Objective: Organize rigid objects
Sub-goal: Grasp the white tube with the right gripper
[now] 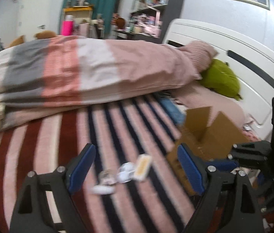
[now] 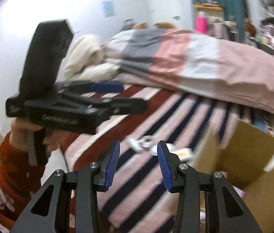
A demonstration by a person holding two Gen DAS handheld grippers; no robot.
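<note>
Several small items lie on the striped blanket [image 1: 45, 145]: a white and yellow flat case [image 1: 143, 167], a clear round piece [image 1: 125, 172], a clear bottle [image 1: 107, 177] and a white piece [image 1: 102, 189]. They also show in the right wrist view, where the case [image 2: 183, 153] and round pieces [image 2: 146, 141] lie ahead of my fingers. An open cardboard box [image 1: 210, 136] stands to their right; it also shows in the right wrist view [image 2: 249, 155]. My left gripper [image 1: 135, 167] is open above the items. My right gripper [image 2: 138, 163] is open and empty, above the blanket near the box.
A folded pink, white and grey duvet [image 1: 90, 71] lies across the bed behind the items. A green cushion [image 1: 221, 79] rests by the white headboard [image 1: 234, 46]. Shelves and a pink bottle [image 1: 67, 27] stand at the back. The left gripper body [image 2: 75, 104] crosses the right wrist view.
</note>
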